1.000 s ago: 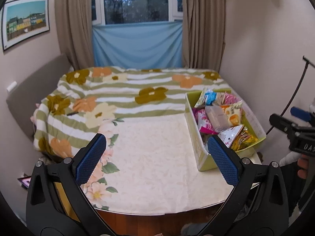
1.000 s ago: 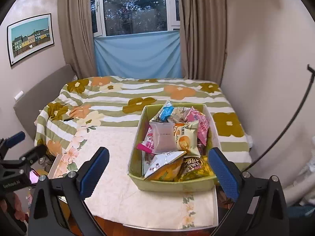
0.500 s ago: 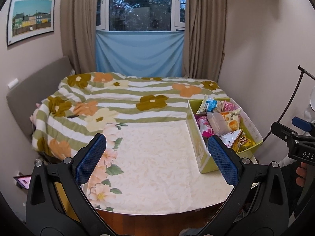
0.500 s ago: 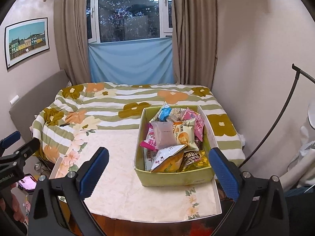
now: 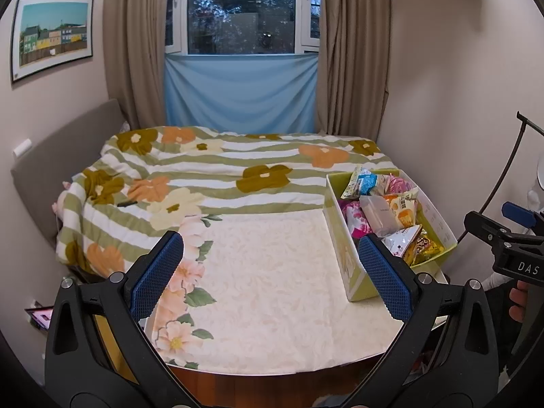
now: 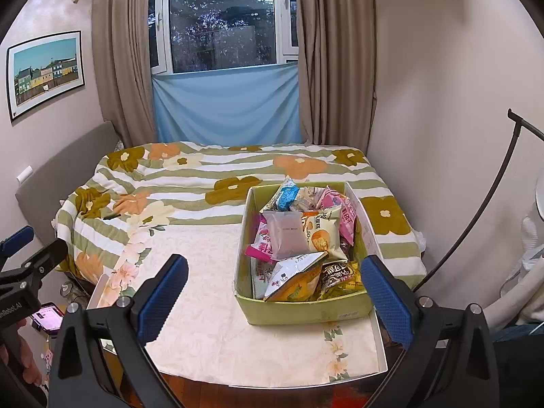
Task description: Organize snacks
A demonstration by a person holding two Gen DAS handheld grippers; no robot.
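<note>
A yellow-green box (image 6: 292, 311) full of snack packets stands at the right of a white cloth-covered table (image 6: 217, 312); it also shows in the left wrist view (image 5: 343, 251). On top lie a translucent packet (image 6: 285, 234), a pink packet (image 6: 343, 214) and a blue one (image 6: 287, 197). My left gripper (image 5: 272, 275) is open and empty, above the table's front, left of the box. My right gripper (image 6: 272, 299) is open and empty, in front of the box and apart from it.
A bed with a green-striped floral blanket (image 5: 217, 173) lies beyond the table. A black curved stand (image 6: 476, 214) leans at the right wall. A phone (image 6: 47, 316) lies low on the left. The table's front edge (image 5: 272, 372) is close below.
Both grippers have drawn back and risen, so the table and box look smaller and farther away. Both stay open and empty. The box has not moved.
</note>
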